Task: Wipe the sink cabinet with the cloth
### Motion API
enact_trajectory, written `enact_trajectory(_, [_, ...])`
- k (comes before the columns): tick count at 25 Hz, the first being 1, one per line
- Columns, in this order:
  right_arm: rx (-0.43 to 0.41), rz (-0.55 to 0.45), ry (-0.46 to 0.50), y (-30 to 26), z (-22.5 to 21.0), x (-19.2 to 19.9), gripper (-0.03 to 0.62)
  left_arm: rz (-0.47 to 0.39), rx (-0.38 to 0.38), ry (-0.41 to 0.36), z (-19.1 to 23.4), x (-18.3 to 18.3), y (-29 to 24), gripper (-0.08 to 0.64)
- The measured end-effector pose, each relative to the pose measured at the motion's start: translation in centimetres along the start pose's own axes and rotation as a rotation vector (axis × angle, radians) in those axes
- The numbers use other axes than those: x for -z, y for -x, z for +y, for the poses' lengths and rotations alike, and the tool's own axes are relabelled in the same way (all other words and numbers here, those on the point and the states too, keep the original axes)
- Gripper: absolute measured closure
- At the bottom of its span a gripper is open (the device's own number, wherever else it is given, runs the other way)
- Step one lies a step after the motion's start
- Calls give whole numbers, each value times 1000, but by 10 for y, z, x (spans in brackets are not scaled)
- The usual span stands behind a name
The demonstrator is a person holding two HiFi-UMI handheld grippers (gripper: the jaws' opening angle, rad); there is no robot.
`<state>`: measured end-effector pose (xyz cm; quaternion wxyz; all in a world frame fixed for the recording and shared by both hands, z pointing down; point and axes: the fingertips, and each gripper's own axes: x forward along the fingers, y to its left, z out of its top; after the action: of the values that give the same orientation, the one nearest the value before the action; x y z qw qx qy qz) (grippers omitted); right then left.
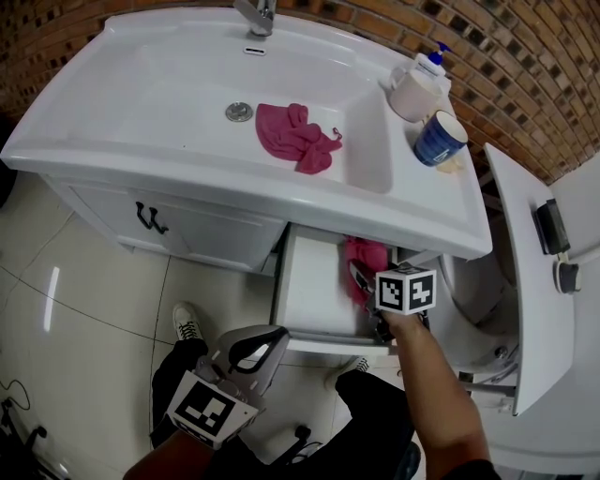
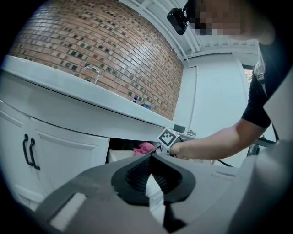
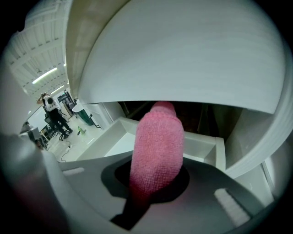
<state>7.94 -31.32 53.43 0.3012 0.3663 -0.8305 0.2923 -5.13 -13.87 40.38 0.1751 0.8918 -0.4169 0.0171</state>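
Inside the open white drawer (image 1: 314, 291) below the sink, my right gripper (image 1: 367, 281) is shut on a pink cloth (image 1: 364, 256). In the right gripper view the cloth (image 3: 158, 146) stands up between the jaws of the right gripper (image 3: 151, 192), over the drawer (image 3: 203, 142) and under the basin's white underside (image 3: 183, 59). A second pink cloth (image 1: 295, 136) lies crumpled in the sink basin (image 1: 141, 103). My left gripper (image 1: 270, 337) hangs low in front of the cabinet, shut and holding nothing. The left gripper (image 2: 151, 157) faces the cabinet doors (image 2: 64, 151).
A soap dispenser (image 1: 429, 67), a white mug (image 1: 410, 92) and a blue cup (image 1: 439, 139) stand on the counter's right end. The faucet (image 1: 258, 14) is at the back. Black handles (image 1: 150, 218) sit on the left doors. A white door (image 1: 525, 281) stands open on the right.
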Motion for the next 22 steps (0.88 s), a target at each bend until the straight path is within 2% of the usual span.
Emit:
enact_trajectory(2, [-41, -4, 34, 2, 12, -4, 558, 0, -1, 0, 1, 0, 1, 554])
enact_trajectory(6, [-190, -4, 86, 1, 52, -10, 558, 2, -5, 2, 2, 0, 3, 554])
enact_trajectory(12, [-312, 51, 204, -18, 96, -2, 558, 13, -7, -8, 0, 1, 5, 554])
enact_trajectory(17, [-375, 136, 343, -33, 119, 21, 558, 19, -18, -10, 0, 0, 9, 554])
enact_trajectory(22, [-331, 186, 415, -35, 112, 33, 558, 25, -25, -8, 2, 0, 12, 554])
